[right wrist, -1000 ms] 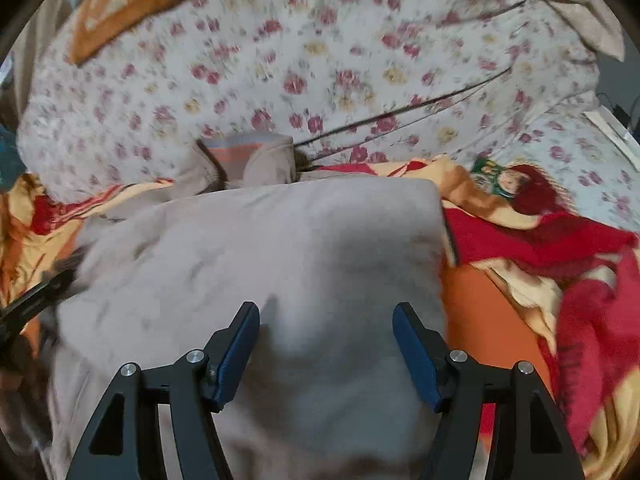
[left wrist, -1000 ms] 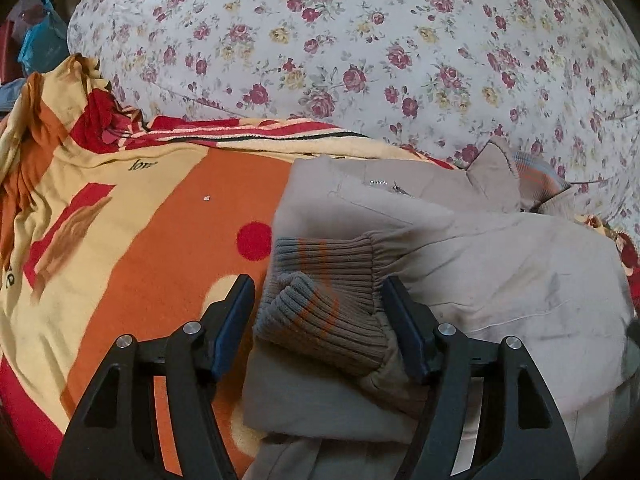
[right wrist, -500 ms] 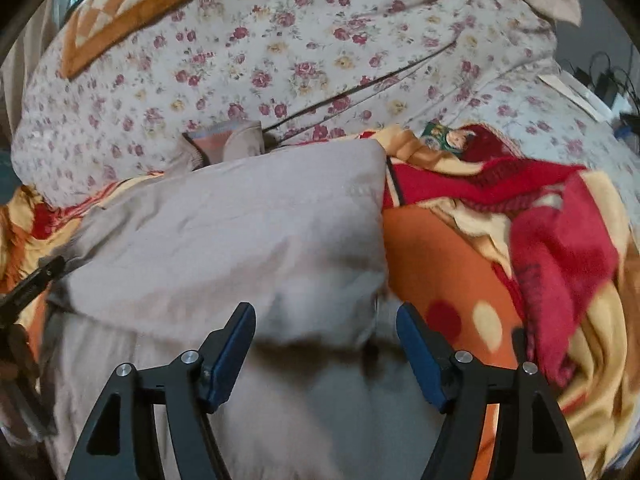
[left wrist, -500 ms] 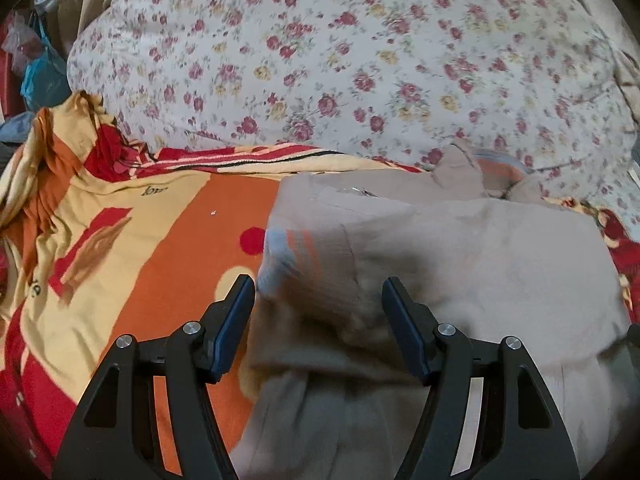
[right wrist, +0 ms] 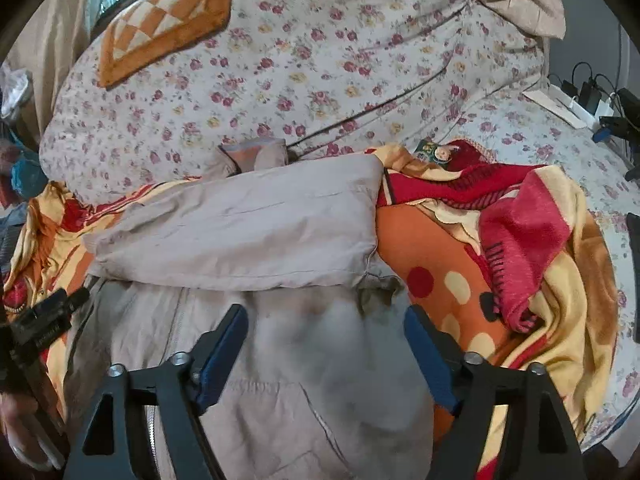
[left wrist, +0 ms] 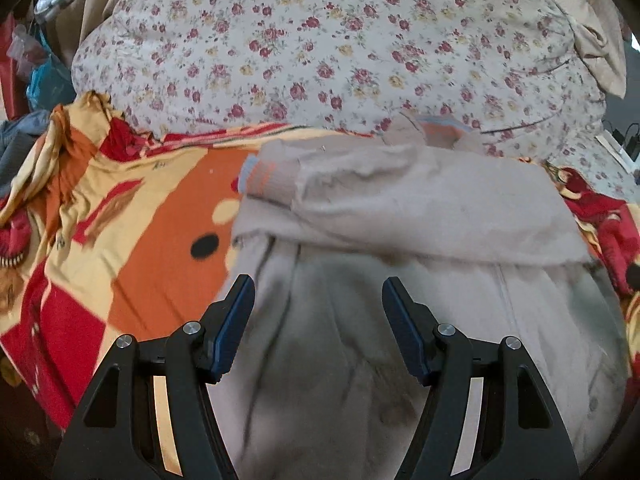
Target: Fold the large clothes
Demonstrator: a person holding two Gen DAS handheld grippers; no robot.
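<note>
A beige jacket (left wrist: 520,300) lies flat on the bed, collar (left wrist: 436,132) at the far end. One sleeve is folded across its chest, and the sleeve's knit cuff (left wrist: 264,178) with orange and blue stripes rests at the jacket's left edge. My left gripper (left wrist: 317,284) hovers open over the jacket's lower left part, nothing between its fingers. In the right wrist view the folded part of the jacket (right wrist: 248,232) lies ahead. My right gripper (right wrist: 325,312) hangs above the lower right part, its jaws opening and holding nothing. The left gripper (right wrist: 44,320) shows at that view's left edge.
An orange, red and yellow blanket (left wrist: 140,240) lies under the jacket and is bunched at the right (right wrist: 520,240). A floral quilt (right wrist: 320,80) is piled behind, with an orange checked cushion (right wrist: 160,28) on it. A power strip with chargers (right wrist: 576,100) sits far right.
Both grippers have drawn back and up from the jacket. The knit cuff that stood between the left fingers now lies free on the jacket. The right jaws have spread wider.
</note>
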